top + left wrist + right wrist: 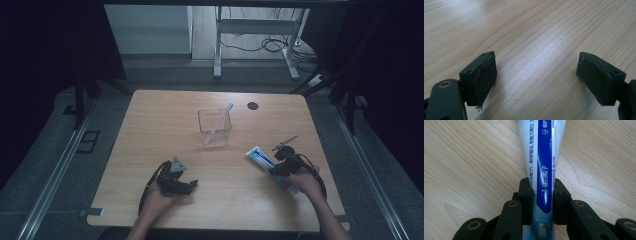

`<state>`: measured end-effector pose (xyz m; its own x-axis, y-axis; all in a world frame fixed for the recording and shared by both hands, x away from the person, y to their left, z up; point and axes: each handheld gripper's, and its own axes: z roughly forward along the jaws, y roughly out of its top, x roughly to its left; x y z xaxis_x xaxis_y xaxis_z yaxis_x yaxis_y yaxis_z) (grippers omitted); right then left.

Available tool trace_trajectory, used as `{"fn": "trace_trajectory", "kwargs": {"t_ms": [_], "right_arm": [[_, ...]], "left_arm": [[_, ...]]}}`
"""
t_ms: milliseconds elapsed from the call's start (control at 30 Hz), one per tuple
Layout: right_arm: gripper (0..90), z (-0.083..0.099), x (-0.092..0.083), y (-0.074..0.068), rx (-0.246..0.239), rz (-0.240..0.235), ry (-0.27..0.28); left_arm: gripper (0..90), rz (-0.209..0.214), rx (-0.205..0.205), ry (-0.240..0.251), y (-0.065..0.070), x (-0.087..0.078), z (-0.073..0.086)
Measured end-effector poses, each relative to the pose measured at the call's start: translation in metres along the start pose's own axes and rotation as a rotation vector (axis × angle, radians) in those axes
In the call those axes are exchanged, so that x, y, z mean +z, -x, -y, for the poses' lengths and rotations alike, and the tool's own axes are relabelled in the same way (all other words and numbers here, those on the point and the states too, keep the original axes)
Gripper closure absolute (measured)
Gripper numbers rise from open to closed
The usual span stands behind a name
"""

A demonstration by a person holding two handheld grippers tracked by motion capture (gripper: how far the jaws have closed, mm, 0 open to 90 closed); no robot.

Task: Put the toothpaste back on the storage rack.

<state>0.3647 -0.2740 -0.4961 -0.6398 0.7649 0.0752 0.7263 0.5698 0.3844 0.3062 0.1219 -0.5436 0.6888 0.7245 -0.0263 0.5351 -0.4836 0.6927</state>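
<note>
Toothpaste tube [270,165] was the thing you were working on, lying flat on the worktop near its right edge, toward your side, with its length running diagonally. From the high view, your right gripper [281,161] sat over the near part of the tube, your hand behind it. Your left gripper [187,186] rested on the wood close to the near edge, left of the middle, well apart from the tube and idle. A clear plastic container [214,122] stood near the centre of the worktop with a toothbrush [218,125] leaning in it, its head poking over the far rim. A small dark round cap [253,105] sat in the wood near the far edge.

In the left gripper view, your left gripper [536,75] had its jaws wide apart with nothing but bare wood between them, so that hand was likely just parked out of the way.

In the right gripper view, your right gripper [541,188] was clamped on the toothpaste tube [541,152], pads pressing both long sides. You held it along its length, probably so it would stay straight and not swing when lifted. The grip looked centred across the tube's width, which should have kept it from twisting.
</note>
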Motion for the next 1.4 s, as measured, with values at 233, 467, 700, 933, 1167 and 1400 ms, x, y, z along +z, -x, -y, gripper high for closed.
{"fn": "trace_trajectory", "kwargs": {"t_ms": [233,467,700,933,1167,1400], "right_arm": [[73.1,-0.001,-0.007,-0.001,-0.004,-0.003,0.041],[73.1,-0.005,-0.019,-0.005,-0.014,-0.001,0.088],[73.0,-0.013,-0.031,-0.011,-0.031,0.001,0.131],[73.0,-0.024,-0.042,-0.015,-0.048,0.006,0.180],[73.1,-0.036,-0.053,-0.019,-0.052,-0.002,0.225],[73.1,-0.051,-0.061,-0.025,-0.069,-0.010,0.265]], "left_arm": [[16.6,0.000,0.001,0.000,0.000,0.000,0.000],[16.6,0.000,0.000,0.000,0.000,0.000,0.000],[16.6,0.000,0.000,0.000,0.000,0.000,0.000],[16.6,0.000,0.002,-0.001,0.000,0.000,0.000],[16.6,-0.001,0.005,0.000,0.000,0.000,0.000],[16.6,-0.001,0.003,0.002,0.000,0.000,0.000]]}}
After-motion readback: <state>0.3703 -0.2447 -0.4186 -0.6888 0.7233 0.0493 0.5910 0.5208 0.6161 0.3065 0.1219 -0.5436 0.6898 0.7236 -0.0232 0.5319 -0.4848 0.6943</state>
